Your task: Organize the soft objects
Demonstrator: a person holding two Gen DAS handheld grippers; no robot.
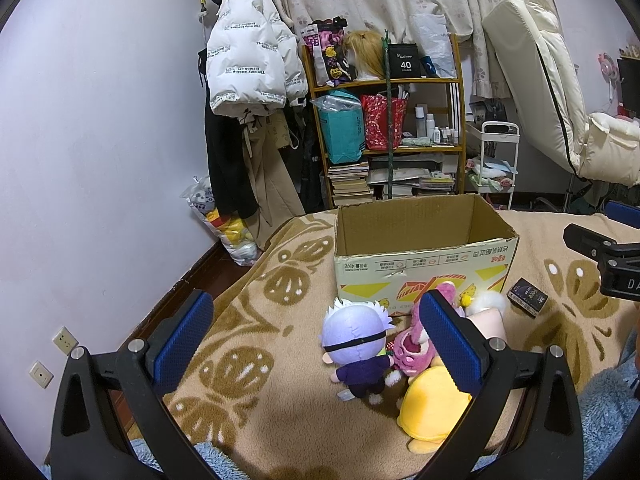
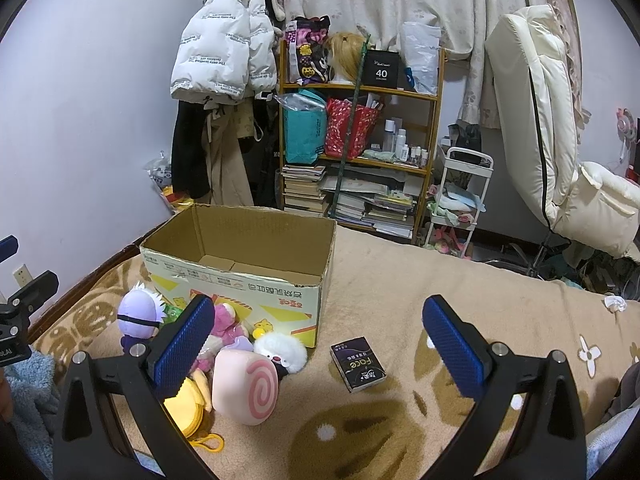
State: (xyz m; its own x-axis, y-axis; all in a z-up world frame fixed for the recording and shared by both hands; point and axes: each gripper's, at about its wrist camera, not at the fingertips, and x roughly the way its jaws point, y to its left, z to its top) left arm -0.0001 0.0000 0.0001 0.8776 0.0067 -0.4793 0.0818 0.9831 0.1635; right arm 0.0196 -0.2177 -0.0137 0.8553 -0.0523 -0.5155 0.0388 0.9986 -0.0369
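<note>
An open cardboard box [image 1: 424,258] [image 2: 240,280] stands on a beige patterned blanket, nothing visible inside it. In front of it lies a heap of plush toys: a lilac-haired doll [image 1: 358,346] [image 2: 138,316], a pink plush [image 1: 412,350] [image 2: 226,322], a yellow plush [image 1: 434,408] [image 2: 190,404], a pink swirl-roll cushion [image 2: 246,386] and a white fluffy toy [image 2: 282,350] [image 1: 490,302]. My left gripper [image 1: 316,338] is open above the blanket, just left of the doll. My right gripper [image 2: 320,344] is open, the heap at its left finger and a dark packet [image 2: 357,364] [image 1: 528,296] between its fingers' line.
The blanket [image 2: 440,280] covers a bed. Behind stand a wooden shelf [image 1: 384,120] with bags, books and bottles, hanging coats [image 1: 248,52], a white trolley [image 2: 460,200] and a cream reclining chair [image 2: 560,140]. A small white scrap [image 2: 614,303] lies at the far right.
</note>
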